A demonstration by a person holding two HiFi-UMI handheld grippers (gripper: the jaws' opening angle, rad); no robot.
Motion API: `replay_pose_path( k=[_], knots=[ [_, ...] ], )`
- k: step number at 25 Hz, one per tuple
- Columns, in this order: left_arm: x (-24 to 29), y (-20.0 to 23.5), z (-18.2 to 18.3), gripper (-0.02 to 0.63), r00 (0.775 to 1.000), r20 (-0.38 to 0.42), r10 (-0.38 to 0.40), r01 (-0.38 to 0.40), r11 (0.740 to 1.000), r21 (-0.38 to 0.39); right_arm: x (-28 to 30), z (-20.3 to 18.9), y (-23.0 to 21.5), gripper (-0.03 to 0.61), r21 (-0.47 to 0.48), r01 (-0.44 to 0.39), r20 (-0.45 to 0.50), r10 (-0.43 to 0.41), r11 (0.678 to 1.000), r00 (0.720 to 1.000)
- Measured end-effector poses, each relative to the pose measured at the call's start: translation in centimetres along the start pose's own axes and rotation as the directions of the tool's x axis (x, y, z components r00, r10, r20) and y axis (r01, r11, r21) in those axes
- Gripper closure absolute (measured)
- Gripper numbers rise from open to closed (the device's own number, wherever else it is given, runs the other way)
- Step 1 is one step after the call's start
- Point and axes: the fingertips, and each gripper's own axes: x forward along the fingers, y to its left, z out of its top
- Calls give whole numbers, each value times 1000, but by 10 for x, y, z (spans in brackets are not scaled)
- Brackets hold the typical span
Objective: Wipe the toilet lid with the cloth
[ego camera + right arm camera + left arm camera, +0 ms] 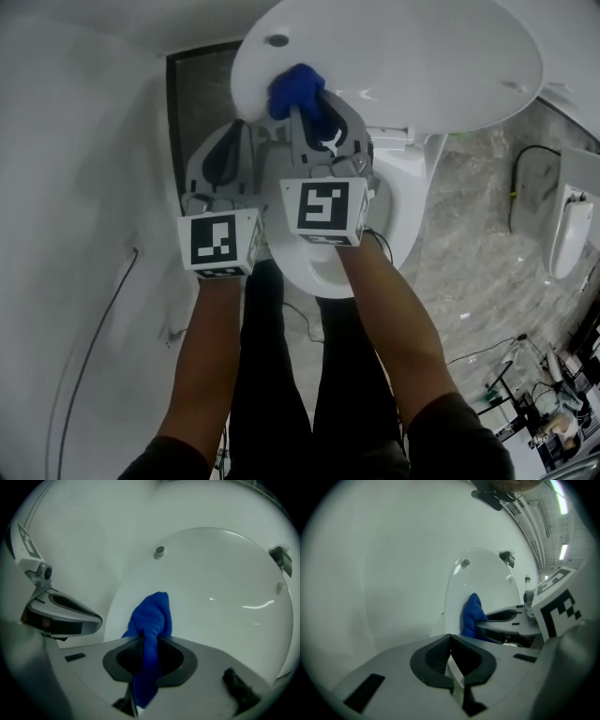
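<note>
The white toilet lid [412, 56] [487, 583] [220, 597] stands raised, its inner face toward me. A bunched blue cloth [295, 89] [472, 613] [152, 620] presses against the lid's lower left part. My right gripper [309, 105] [149, 641] is shut on the blue cloth, which sticks out past the jaws and hangs down between them. My left gripper [232, 141] [450, 641] is shut with nothing in it, just left of the right one and off the lid's edge, facing the white wall.
The toilet bowl and seat [398, 202] lie below the grippers. A white curved wall [75, 187] rises on the left. A person's arms and dark trousers [281, 394] fill the bottom. Cables and gear [544, 384] lie on the tiled floor at right.
</note>
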Motion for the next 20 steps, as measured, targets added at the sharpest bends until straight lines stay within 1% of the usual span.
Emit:
replay_pose_path(
  k=[5, 10, 15, 18, 20],
  knots=[
    [15, -37, -8, 603, 999, -31, -44, 44, 999, 8, -12, -14, -38, 515, 26, 76, -21, -75, 997, 997],
    [29, -66, -3, 603, 995, -29, -93, 94, 995, 27, -29, -42, -87, 515, 45, 163, -54, -160, 986, 986],
    [43, -93, 5, 603, 992, -17, -128, 129, 991, 46, -54, -75, -140, 515, 81, 265, -104, -257, 961, 961],
    [50, -113, 10, 603, 989, -9, -147, 147, 988, 46, -74, -96, -174, 515, 137, 330, -135, -312, 934, 940],
    [53, -128, 14, 603, 987, -7, -158, 159, 986, 42, -86, -106, -192, 515, 138, 358, -149, -338, 923, 929]
  ],
)
